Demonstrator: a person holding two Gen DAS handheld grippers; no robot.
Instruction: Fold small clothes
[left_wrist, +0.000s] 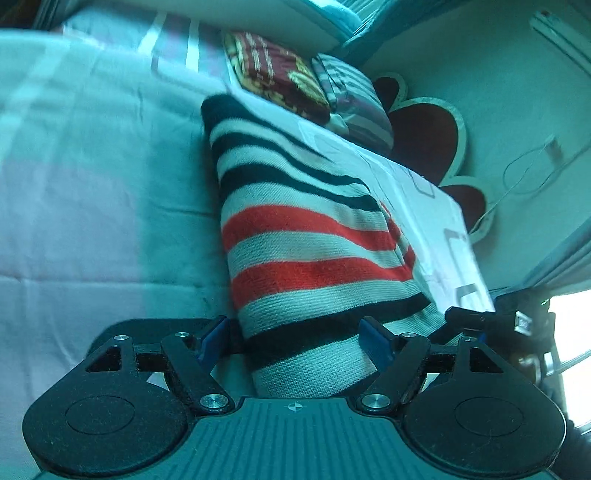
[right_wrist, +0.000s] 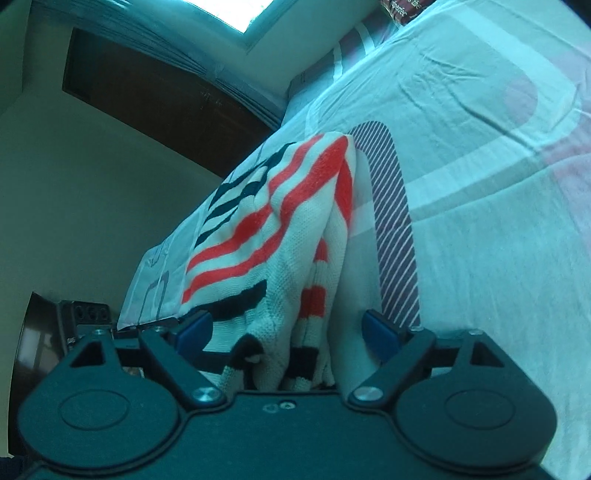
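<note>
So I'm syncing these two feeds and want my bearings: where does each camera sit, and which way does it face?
Left wrist: on the left hand-held gripper, facing along the striped knit garment over the bed sheet toward pillows; its open blue-tipped fingers show.
Right wrist: on the right hand-held gripper, facing over bunched folds of the garment toward a wall; its open fingers show.
Shared: garment, sheet.

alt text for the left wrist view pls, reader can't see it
The left gripper, jaws open, straddles the near end of a striped knit garment in white, black and red, lying on a pale bedsheet. Folded blankets sit beyond.
</note>
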